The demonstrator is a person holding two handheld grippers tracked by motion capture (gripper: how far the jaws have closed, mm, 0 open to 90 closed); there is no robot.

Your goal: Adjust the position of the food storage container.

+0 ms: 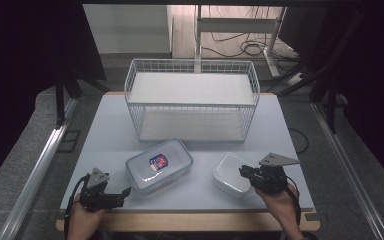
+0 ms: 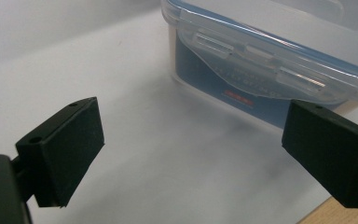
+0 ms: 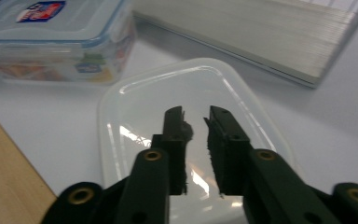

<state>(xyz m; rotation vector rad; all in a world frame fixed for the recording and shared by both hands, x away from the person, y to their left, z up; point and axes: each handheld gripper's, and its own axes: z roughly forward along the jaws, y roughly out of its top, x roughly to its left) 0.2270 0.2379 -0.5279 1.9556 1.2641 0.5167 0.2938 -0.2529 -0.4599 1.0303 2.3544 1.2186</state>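
A clear lidded food box [image 1: 159, 165] with a blue seal and a label on its lid lies at the front centre of the table. My left gripper [image 1: 126, 191] sits just left of it, jaws wide open and empty; in the left gripper view the left gripper [image 2: 193, 149] faces the food box's [image 2: 270, 60] latched side. A white translucent container [image 1: 231, 175] lies to the right. My right gripper [image 1: 242, 171] hovers over that container's right edge. In the right gripper view the right gripper [image 3: 198, 119] has its jaws almost together above the white container [image 3: 135, 107], nothing between them.
A white wire basket [image 1: 191, 100] with a pale board inside stands at the back centre of the grey table [image 1: 105, 130]. A wooden strip runs along the table's front edge [image 1: 190, 220]. The food box [image 3: 51, 37] lies left of the white container.
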